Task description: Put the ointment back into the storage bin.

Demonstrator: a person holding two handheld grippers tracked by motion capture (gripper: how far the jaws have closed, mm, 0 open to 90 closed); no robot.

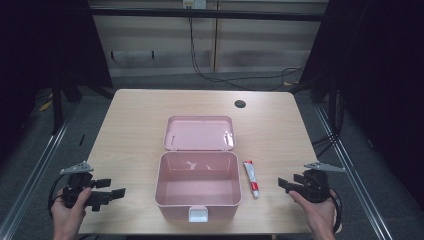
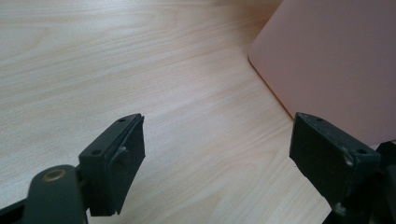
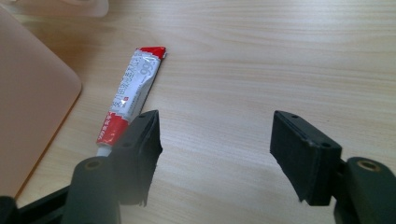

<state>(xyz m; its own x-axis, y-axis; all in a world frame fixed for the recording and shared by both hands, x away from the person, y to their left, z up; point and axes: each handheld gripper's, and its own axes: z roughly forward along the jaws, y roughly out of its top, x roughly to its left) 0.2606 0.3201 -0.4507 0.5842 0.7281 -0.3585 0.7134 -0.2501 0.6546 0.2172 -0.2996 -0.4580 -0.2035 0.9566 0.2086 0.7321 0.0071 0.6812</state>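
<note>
here, the scene in lines:
table: a light wooden table top with a small round dark hole near its far right part.
box: an open pink plastic box stands in the middle near the person's edge, with a white latch on its front wall; inside nothing is seen.
lid: the pink plastic lid lies flat just behind the box, inner side up.
tube: a small white and red tube with a white cap lies flat on the table just right of the box, close to it but apart, cap toward the person.
left gripper: the black left gripper is held by the left hand at the near left edge, well apart from the box; in the left gripper view its jaws stand wide with only bare wood between them, and the pink wall of the box is at upper right.
right gripper: the black right gripper is held by the right hand near the right edge, pointing toward the tube; in the right gripper view its jaws are wide apart and hold nothing, the tube lies just ahead of one jaw, not between them.
floor: dark cables lie behind the table.
</note>
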